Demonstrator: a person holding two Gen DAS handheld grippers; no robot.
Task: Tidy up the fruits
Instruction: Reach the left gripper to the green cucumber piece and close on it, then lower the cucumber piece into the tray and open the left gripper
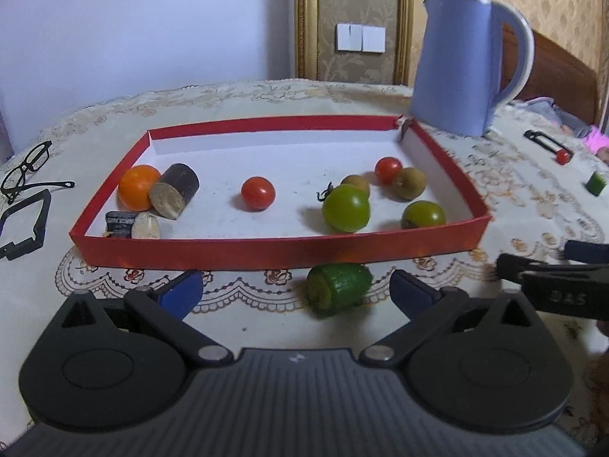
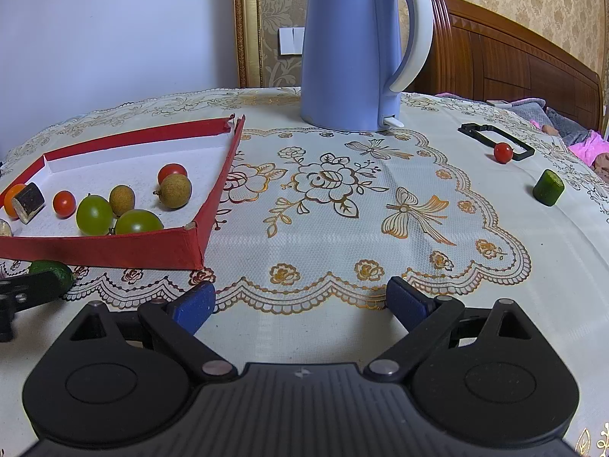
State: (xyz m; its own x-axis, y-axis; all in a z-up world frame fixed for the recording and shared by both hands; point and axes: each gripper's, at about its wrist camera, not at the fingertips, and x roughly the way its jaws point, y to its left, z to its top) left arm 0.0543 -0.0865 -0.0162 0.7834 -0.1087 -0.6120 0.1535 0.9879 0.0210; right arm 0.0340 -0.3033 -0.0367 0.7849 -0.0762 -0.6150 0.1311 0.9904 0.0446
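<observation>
Through my left gripper [image 1: 296, 292], jaws apart, the cucumber piece [image 1: 338, 288] lies just ahead outside the red tray [image 1: 274, 253], so I'd centre it before squeezing; my right gripper [image 2: 300, 302], also apart, faces bare tablecloth [image 2: 342, 205].

Table [image 2: 552, 266] w/ cream lace cloth [image 2: 342, 205], gold flower pattern. Directly on it: red tray [image 1: 281, 253] towards the left side, fruit inside. Cucumber chunk [image 1: 338, 294] lies on the cloth just outside the tray's near wall. Blue kettle [image 2: 350, 49] stands by the far edge, near the tray's far right corner. Towards the right edge: black frame [image 2: 495, 139], small red tomato [image 2: 502, 152] touching it, another cucumber piece [image 2: 548, 187] nearer. Left edge: glasses [image 1: 28, 169] and a black bracket [image 1: 26, 224] just beside them.
</observation>
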